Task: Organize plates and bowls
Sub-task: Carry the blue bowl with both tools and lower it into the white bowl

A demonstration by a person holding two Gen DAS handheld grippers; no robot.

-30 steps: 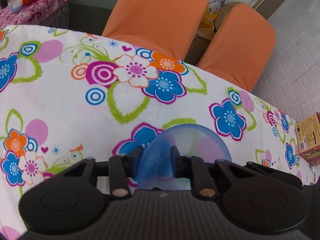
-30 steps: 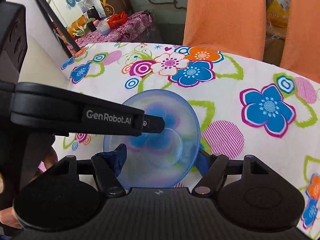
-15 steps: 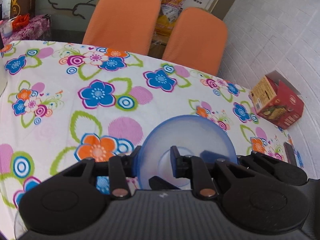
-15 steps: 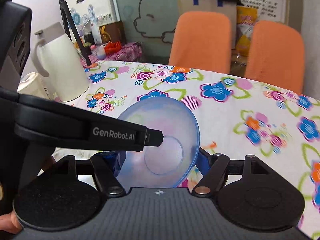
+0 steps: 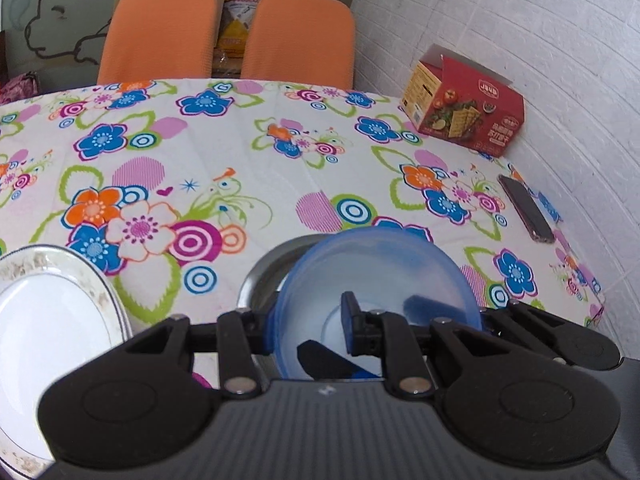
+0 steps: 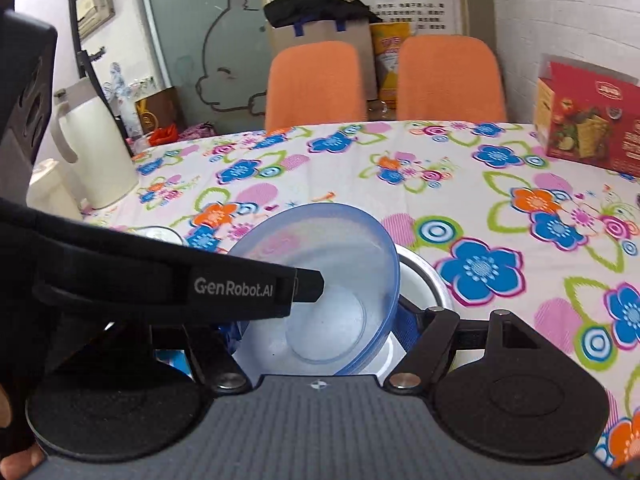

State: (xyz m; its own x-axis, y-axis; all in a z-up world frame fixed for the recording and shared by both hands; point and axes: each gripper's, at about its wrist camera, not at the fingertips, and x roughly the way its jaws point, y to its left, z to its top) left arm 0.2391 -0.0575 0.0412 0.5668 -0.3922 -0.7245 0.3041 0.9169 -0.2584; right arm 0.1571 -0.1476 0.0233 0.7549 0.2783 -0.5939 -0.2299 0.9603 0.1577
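A translucent blue bowl [image 5: 380, 272] [image 6: 320, 256] hangs tilted between both grippers. My left gripper [image 5: 306, 326] is shut on its near rim, one finger inside the bowl and one outside. In the right wrist view that left finger [image 6: 240, 284] reaches into the bowl from the left. My right gripper [image 6: 320, 328] spans the bowl's lower body, a blue pad pressed against each side. Directly below the blue bowl sits a metal bowl [image 5: 262, 276] [image 6: 428, 280] on the floral tablecloth. A white plate [image 5: 52, 328] with a patterned rim lies to the left.
A red cracker box [image 5: 464, 116] [image 6: 588, 120] stands at the far right by the wall. A phone [image 5: 526, 208] lies near the right table edge. A white jug [image 6: 96, 148] stands at the left. Two orange chairs [image 5: 160, 32] are behind the table.
Both grippers carried the blue bowl back and to the right across the table. It now hangs over the metal bowl, and the white plate has come into the left wrist view.
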